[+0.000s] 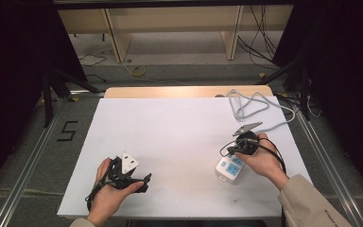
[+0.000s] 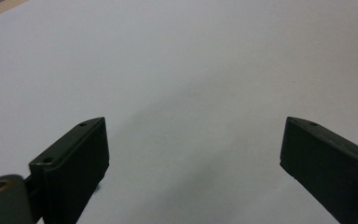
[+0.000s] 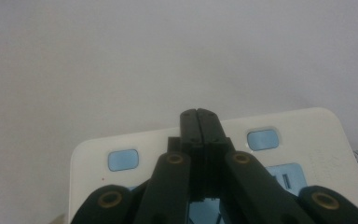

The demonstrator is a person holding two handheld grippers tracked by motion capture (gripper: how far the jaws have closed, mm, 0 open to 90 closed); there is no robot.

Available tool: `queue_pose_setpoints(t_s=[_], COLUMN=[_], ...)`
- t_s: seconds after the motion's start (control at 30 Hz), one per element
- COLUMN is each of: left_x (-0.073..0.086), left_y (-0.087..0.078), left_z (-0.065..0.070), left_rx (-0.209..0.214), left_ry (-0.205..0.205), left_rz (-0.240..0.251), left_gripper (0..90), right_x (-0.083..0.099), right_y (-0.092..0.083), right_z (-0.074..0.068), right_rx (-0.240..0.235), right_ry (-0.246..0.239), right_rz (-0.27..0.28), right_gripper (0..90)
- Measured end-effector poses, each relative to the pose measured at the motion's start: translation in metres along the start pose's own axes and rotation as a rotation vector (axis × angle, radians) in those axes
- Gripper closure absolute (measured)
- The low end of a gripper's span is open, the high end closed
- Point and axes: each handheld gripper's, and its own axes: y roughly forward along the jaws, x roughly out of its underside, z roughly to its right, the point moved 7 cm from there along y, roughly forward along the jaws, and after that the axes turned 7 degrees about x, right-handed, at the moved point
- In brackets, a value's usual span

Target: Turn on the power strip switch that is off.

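I have the right gripper (image 3: 199, 114) with its jaws pressed fully together, nothing between them; directly under its tips lies the white rectangular plastic power strip with pale blue buttons (image 3: 307, 135) — whether the tips touch it I cannot tell; its grey cord (image 1: 246, 106) coils beyond that gripper; the left gripper (image 2: 193, 140) stands wide apart and empty over the bare white table sheet (image 2: 191, 56), well apart from the strip.

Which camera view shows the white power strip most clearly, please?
The right gripper view: the power strip is close, with its blue buttons visible, under the shut right gripper. The high view shows it small, partly covered by the hand. The left gripper view looks at white table surface.
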Motion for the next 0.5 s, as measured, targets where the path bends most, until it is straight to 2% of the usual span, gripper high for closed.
queue_pose_setpoints(t_s=[0.5], left_x=[-0.0002], left_y=[-0.0002], left_z=[0.0], left_rx=[0.0], left_ry=[0.001], left_rz=[0.001], left_gripper=[7.7], right_x=[0.0013], right_y=[0.0041], right_z=[0.0002], right_rx=[-0.004], right_ry=[0.005], right_rz=[-0.026], right_gripper=[90.0])
